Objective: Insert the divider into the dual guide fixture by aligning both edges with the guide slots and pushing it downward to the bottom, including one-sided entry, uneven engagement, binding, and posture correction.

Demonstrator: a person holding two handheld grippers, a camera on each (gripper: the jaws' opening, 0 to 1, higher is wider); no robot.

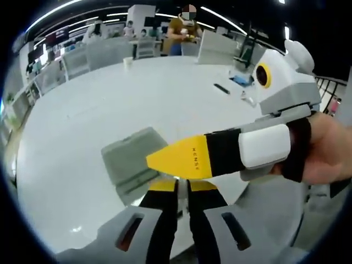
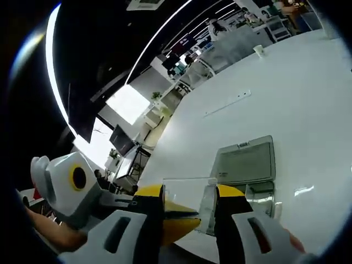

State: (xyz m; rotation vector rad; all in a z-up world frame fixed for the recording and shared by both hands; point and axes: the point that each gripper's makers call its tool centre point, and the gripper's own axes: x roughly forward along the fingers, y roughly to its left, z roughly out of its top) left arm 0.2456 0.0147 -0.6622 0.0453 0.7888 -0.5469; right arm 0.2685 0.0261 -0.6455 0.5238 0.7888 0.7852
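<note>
Two grippers meet over the near edge of the table. In the left gripper view the left gripper (image 1: 182, 185) has its jaws drawn narrow, only a sliver of gap between the yellow tips. I judge they pinch the clear, thin, rigid plastic divider (image 2: 187, 199) by its flat faces, seen edge-on there. In the right gripper view the divider stands between the jaws of the right gripper (image 2: 190, 193), which sit fairly wide, one at each side edge. I cannot tell whether they press on it or merely flank it.

The divider is up in the air, near the grey rectangular dual guide fixture (image 1: 132, 157) but apart from it, so neither edge has entered a slot yet.

The sheet looks light and stiff, and its smooth faces are likely slippery. A pinch near the top edge, with the second gripper steadying a side, should keep it square. It would probably bind if one edge went in ahead of the other, and hard forcing might crack it.

Beyond the fixture the white round table (image 1: 165, 93) runs back to a small paper cup (image 1: 128, 61). Past that are grey chairs (image 1: 74, 60) and a person in a brown top (image 1: 184, 30).
</note>
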